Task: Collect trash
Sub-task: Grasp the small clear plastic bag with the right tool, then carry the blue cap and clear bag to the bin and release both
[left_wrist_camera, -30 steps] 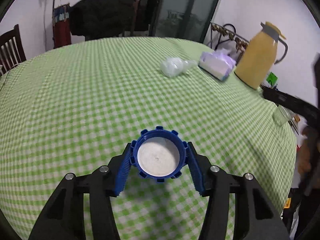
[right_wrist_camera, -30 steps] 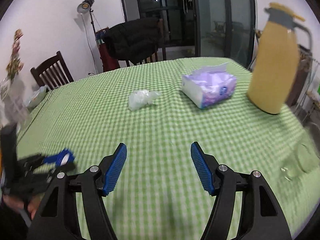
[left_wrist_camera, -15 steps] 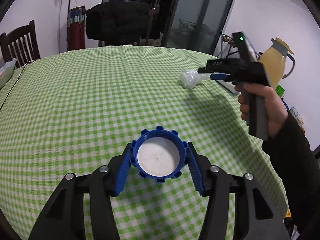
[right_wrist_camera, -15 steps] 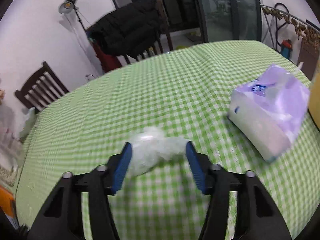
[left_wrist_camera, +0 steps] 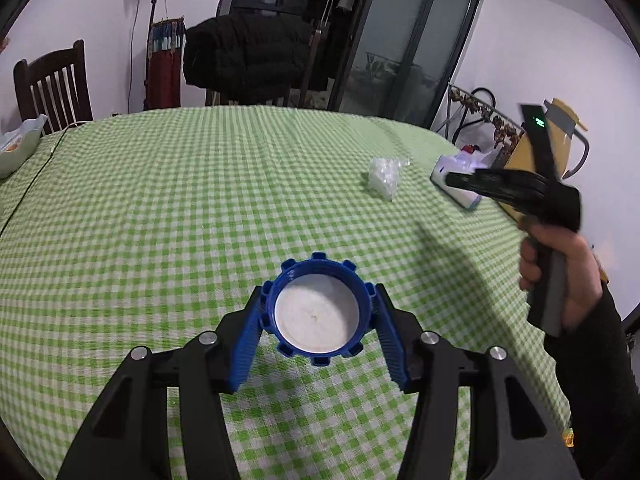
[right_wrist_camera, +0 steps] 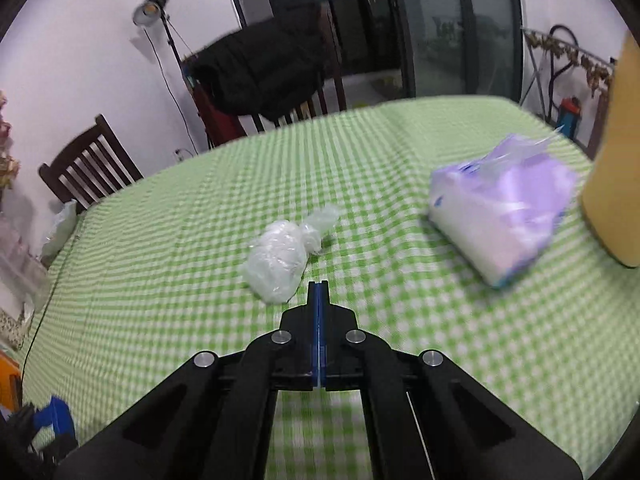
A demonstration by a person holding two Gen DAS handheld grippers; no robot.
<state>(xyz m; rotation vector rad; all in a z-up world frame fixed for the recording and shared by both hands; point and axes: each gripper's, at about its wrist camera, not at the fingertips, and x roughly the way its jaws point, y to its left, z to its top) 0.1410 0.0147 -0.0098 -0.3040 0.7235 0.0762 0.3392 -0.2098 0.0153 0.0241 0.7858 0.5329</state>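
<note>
Pads of our right gripper (right_wrist_camera: 318,300) are pressed flat together with nothing between them; the knotted clear plastic bag (right_wrist_camera: 280,260) lies just beyond and a little left of the tips, not caught. Our left gripper (left_wrist_camera: 318,334) stands about half open and clamps a blue ridged bottle cap (left_wrist_camera: 318,314), its white liner facing up, above the green checked desk (left_wrist_camera: 180,208).

Taking the bag as our landmark: the purple tissue pack (right_wrist_camera: 500,220) lies to its right, the yellow jug (right_wrist_camera: 616,168) farther right again, and the wooden chair (right_wrist_camera: 92,164) stands well behind it to the left. From the left wrist view the bag (left_wrist_camera: 384,174) sits well apart from the cap, near the far right edge of the desk, with our right hand (left_wrist_camera: 560,276) holding its gripper just short of it.

To do this step well, we judge that the right gripper must reopen, shift slightly left so the bag's bulk sits between the pads, and come low enough to pinch the crumpled body, not the thin knotted tail, which may slip. We should keep the cap level meanwhile.
</note>
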